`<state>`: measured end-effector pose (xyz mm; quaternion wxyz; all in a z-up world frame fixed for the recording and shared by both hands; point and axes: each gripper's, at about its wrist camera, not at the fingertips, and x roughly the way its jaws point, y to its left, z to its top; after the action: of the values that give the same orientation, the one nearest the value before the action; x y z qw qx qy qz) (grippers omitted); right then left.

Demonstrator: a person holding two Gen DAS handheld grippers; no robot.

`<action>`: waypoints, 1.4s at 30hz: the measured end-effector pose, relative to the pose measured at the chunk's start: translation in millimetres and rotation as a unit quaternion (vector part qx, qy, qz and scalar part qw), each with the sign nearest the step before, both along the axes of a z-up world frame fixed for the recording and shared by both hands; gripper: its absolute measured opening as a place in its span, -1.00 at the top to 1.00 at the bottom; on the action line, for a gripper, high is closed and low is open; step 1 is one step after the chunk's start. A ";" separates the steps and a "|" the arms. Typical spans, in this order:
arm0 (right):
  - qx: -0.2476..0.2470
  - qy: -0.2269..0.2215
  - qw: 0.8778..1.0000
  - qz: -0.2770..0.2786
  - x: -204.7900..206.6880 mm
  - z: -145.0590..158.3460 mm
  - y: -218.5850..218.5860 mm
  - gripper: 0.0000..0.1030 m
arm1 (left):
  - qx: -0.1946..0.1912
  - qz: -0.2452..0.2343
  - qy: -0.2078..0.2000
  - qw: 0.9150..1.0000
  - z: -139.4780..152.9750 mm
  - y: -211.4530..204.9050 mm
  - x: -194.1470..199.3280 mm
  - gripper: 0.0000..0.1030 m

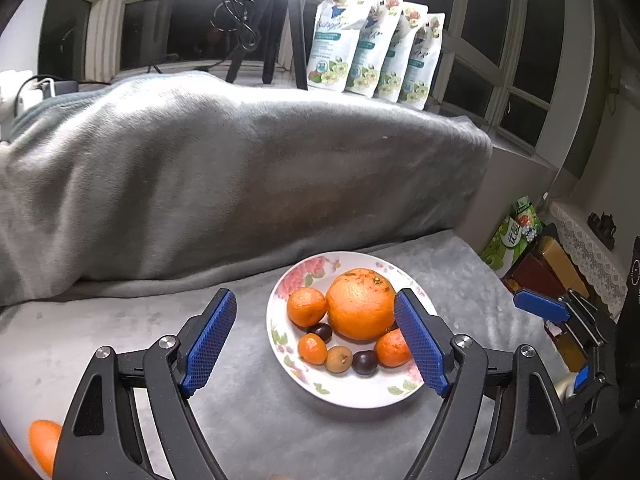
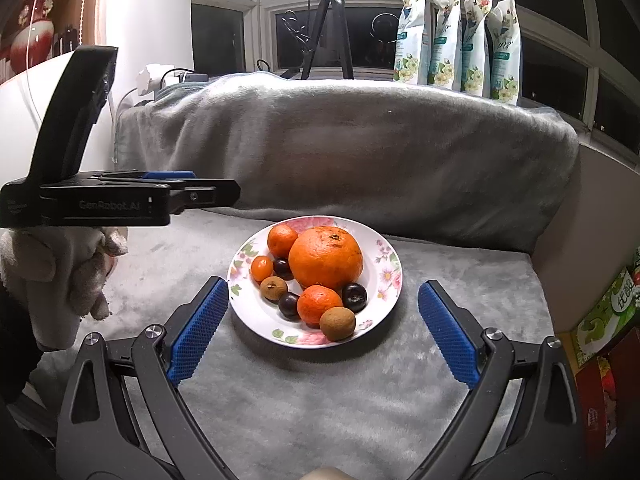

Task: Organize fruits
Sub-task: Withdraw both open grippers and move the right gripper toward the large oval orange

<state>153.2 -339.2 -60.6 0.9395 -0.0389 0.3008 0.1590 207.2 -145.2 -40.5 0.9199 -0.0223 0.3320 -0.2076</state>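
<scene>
A flowered white plate (image 1: 360, 398) sits on a grey plush surface and holds a large orange (image 1: 360, 304), small tangerines (image 1: 306, 306), dark plums (image 1: 365, 362) and a brown fruit (image 1: 339, 359). My left gripper (image 1: 314, 300) hovers open just in front of the plate, with nothing between its pads. One blue finger (image 1: 540, 307) of the right gripper shows at the right edge. In the right wrist view the same plate (image 2: 256, 320) and large orange (image 2: 326, 258) lie ahead of my open, empty right gripper (image 2: 323, 286). The left gripper (image 2: 224, 192) is side-on at left, held by a gloved hand (image 2: 60, 276).
Another orange fruit (image 1: 44, 444) lies at the bottom left, off the plate. A grey blanket-covered mound (image 1: 240, 168) rises behind the plate. Behind it on the window ledge stand a tripod (image 1: 280, 20) and several refill pouches (image 1: 372, 40). Cartons (image 2: 608, 312) crowd the right side.
</scene>
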 end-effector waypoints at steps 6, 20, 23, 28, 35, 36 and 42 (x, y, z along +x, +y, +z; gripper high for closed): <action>0.007 0.001 1.000 0.007 -4.7 6.7 5.3 -0.90 | -0.004 0.013 -0.015 1.000 8.8 16.2 -15.1 -0.58; 0.019 0.010 0.999 0.036 -6.7 16.5 40.6 -0.90 | 0.013 0.056 -0.036 0.998 9.2 74.2 -54.7 -0.58; 0.024 0.017 0.999 0.042 -5.3 15.4 51.4 -0.90 | 0.014 0.083 -0.040 0.996 3.7 96.5 -67.8 -0.58; 0.033 0.031 0.997 0.070 -2.7 8.1 73.4 -0.89 | 0.013 0.125 -0.024 0.992 -15.0 134.3 -86.0 -0.58; 0.074 0.081 0.987 0.116 7.3 -5.8 112.0 -0.90 | 0.002 0.169 0.003 0.986 -43.0 183.0 -106.8 -0.58; 0.074 0.086 0.986 0.122 8.5 -7.5 118.0 -0.90 | -0.003 0.175 0.009 0.985 -46.3 188.9 -107.7 -0.58; 0.055 0.117 0.979 0.159 19.5 -21.4 160.0 -0.89 | -0.037 0.191 0.036 0.980 -64.8 214.0 -114.6 -0.58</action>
<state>172.7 -179.1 -82.0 0.8615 -0.0160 0.3891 0.3259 92.6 68.9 -105.2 0.9287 -0.1273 0.3462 -0.0390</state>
